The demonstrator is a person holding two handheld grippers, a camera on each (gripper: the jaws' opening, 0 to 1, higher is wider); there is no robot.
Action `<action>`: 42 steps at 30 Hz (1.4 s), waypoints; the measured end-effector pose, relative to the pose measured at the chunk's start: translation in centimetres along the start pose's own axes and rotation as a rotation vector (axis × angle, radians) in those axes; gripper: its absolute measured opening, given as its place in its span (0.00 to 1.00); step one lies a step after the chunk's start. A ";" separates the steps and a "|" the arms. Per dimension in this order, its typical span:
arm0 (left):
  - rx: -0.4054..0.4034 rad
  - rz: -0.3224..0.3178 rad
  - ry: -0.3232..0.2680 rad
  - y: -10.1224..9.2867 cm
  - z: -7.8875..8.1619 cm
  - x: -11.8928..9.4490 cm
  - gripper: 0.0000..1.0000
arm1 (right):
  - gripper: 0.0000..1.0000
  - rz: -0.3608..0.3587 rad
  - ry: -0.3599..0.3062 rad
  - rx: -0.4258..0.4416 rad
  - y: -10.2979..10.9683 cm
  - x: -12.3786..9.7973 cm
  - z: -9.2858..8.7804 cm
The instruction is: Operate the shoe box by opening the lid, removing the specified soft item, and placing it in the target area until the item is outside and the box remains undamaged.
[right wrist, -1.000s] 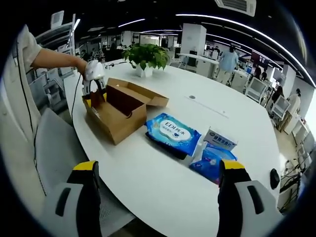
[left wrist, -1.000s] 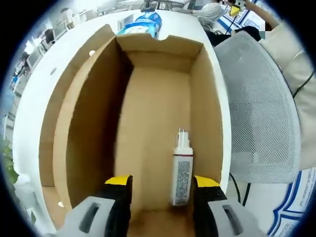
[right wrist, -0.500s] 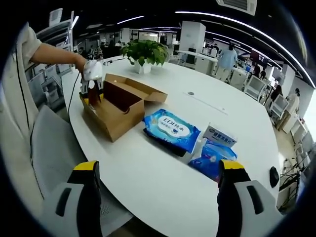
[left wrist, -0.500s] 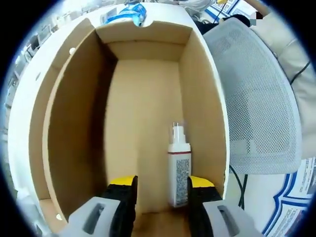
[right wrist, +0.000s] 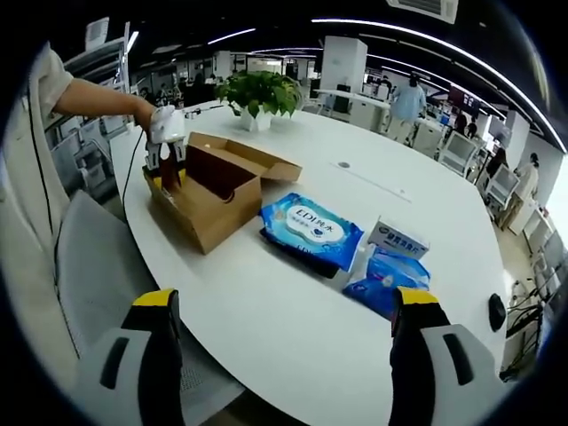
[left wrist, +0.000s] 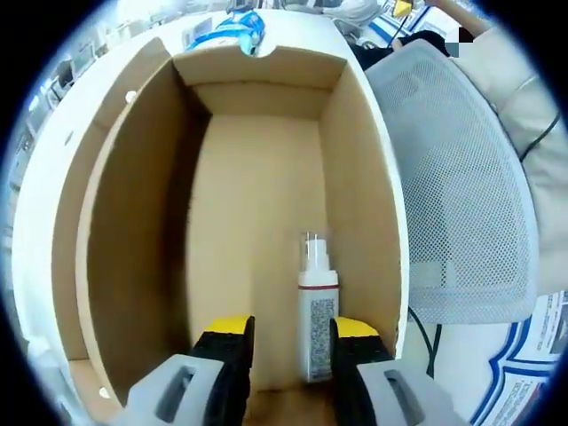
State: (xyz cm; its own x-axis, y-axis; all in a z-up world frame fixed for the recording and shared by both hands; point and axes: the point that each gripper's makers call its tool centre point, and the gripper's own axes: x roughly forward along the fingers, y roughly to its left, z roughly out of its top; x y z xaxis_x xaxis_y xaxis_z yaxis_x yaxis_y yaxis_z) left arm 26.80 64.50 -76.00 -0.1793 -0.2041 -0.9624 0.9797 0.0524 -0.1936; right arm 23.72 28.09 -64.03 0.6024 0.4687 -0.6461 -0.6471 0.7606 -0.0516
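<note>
In the left gripper view, the open cardboard shoe box (left wrist: 257,204) is seen from above, its plain brown interior smooth and matte. A slim white spray bottle (left wrist: 316,306) with a clear cap lies on the floor beside the right wall. The left gripper (left wrist: 289,351) is lowered inside, jaws narrowed but parted, the bottle against its right jaw.

In the right gripper view, the box (right wrist: 209,191) is shown near the round white table's (right wrist: 293,311) left edge, lid flapped back. Glossy blue wipe packs (right wrist: 311,232) lie mid-table. The right gripper (right wrist: 282,355) is spread wide, holding nothing.
</note>
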 end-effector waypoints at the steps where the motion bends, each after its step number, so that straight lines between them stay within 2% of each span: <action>1: -0.004 -0.001 -0.008 0.0 0.3 0.0 0.34 | 0.94 0.000 -0.001 0.000 0.0 0.0 0.0; 12: -0.031 0.001 -0.044 0.2 1.6 0.3 0.34 | 0.94 -0.004 -0.006 0.006 0.1 -0.1 0.0; 15: -0.041 0.020 -0.050 0.7 1.6 0.0 0.33 | 0.94 -0.005 -0.008 0.008 0.1 -0.1 -0.1; 18: -0.035 0.068 -0.045 1.6 1.3 -0.1 0.26 | 0.94 -0.006 -0.008 0.010 0.1 -0.2 -0.1; 28: -0.091 0.014 -0.136 0.9 3.1 -0.6 0.31 | 0.94 -0.008 -0.008 0.010 -0.1 -0.3 -0.2; 35: -0.078 -0.048 -0.138 -0.3 4.1 0.5 0.32 | 0.94 -0.010 0.002 0.013 -0.1 -0.5 -0.6; 42: -0.061 -0.059 -0.115 -0.7 4.6 1.8 0.30 | 0.93 -0.018 0.005 0.019 -0.3 -0.7 -0.8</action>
State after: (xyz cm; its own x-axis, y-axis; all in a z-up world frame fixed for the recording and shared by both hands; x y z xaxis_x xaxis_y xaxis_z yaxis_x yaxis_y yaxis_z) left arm 26.18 59.60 -76.69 -0.2211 -0.3188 -0.9217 0.9599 0.0959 -0.2635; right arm 23.09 27.16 -64.19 0.6112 0.4526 -0.6493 -0.6271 0.7774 -0.0485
